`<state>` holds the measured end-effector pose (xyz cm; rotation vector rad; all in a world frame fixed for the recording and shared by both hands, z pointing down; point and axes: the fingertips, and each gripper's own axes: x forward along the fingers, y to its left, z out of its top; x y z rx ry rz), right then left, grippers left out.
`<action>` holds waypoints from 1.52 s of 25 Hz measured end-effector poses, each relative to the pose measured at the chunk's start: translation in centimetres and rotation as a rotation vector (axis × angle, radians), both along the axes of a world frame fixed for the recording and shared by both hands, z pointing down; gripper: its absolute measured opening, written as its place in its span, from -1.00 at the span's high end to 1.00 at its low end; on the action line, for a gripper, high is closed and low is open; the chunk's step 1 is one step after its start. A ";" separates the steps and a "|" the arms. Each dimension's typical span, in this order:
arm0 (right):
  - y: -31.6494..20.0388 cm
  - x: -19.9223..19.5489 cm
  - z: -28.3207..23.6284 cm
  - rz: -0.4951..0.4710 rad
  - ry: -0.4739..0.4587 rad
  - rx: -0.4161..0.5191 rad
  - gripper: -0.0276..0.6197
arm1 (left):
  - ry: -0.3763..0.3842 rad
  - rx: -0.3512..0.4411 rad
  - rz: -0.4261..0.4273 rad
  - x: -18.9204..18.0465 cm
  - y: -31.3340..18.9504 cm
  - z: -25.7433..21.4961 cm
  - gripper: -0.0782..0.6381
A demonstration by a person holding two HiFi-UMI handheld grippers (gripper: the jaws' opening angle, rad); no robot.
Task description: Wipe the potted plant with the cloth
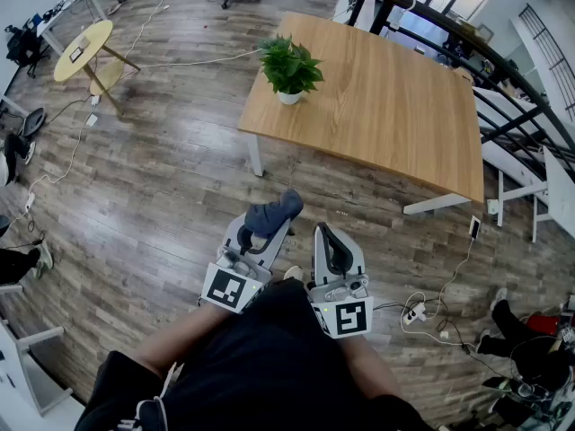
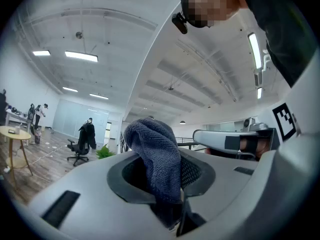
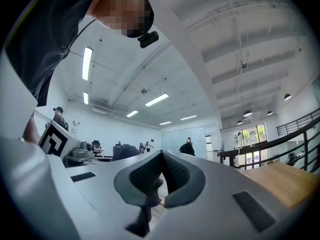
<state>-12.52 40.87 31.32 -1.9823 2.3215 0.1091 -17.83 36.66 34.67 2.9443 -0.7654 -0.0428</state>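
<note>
A: Wiping yet?
B: Not yet. The small green potted plant (image 1: 289, 65) sits far off on the light wooden surface (image 1: 386, 106). My left tongs (image 1: 268, 232) hold the dark blue fluffy cloth (image 1: 274, 212). My right tongs (image 1: 327, 235) are closed and empty. I must get closer.

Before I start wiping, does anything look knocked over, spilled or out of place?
Nothing stands out. The potted plant stands upright near the edge of the wooden table, no soil spilled, and the cloth is clamped in the left gripper.
</note>
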 end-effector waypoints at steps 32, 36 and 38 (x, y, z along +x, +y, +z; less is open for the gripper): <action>-1.0 12.8 8.3 0.013 -0.056 -0.139 0.86 | -0.038 -0.066 -0.179 4.9 -7.7 3.7 0.42; -5.5 12.9 8.1 -0.030 -0.025 -0.101 0.86 | -0.026 -0.084 -0.176 5.7 -11.8 4.9 0.42; -8.5 13.2 7.7 -0.039 0.017 -0.094 0.86 | -0.022 -0.087 -0.173 6.2 -14.1 4.9 0.42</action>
